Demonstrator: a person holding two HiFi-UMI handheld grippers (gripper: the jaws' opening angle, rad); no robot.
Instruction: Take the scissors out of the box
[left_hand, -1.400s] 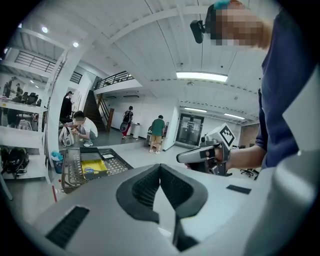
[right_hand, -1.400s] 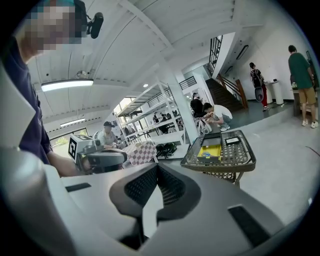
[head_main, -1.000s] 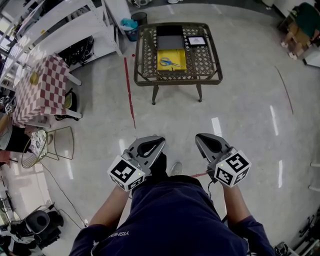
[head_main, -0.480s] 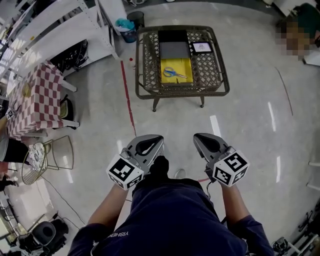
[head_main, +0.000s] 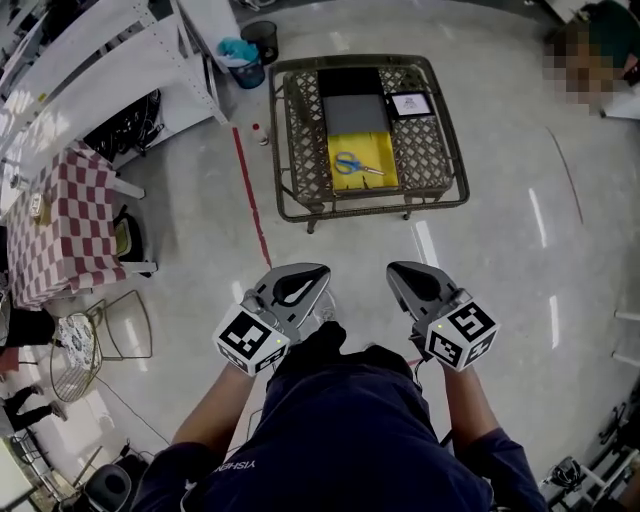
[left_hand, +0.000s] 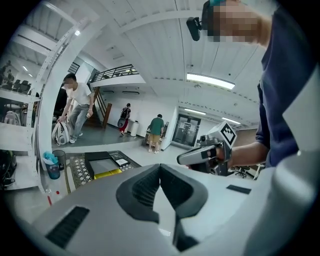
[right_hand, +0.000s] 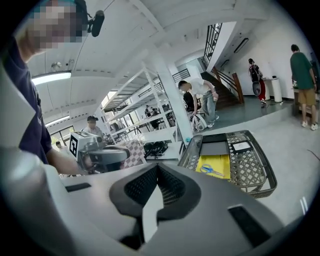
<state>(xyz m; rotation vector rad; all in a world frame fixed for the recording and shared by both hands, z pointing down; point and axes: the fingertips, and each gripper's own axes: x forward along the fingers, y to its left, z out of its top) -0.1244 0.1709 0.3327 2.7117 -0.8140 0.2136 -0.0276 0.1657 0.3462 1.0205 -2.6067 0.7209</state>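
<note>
Blue-handled scissors lie inside the open yellow box, midway along the wicker desk by its near edge. Well short of the desk, above the floor, the left tool and right tool are clenched shut, empty.

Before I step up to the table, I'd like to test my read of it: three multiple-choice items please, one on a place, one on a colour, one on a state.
1. Where on the table does the yellow box stand? A far left corner B middle, near side C far right corner
2. The handles of the scissors are: A red B green C blue
3. The left tongs and right tongs are: A shut, empty B open, empty C shut on the scissors
Answers: 1 B, the box sits centred by the near rim; 2 C, blue loops show against yellow; 3 A, each gripper view shows them closed, nothing between.
</note>
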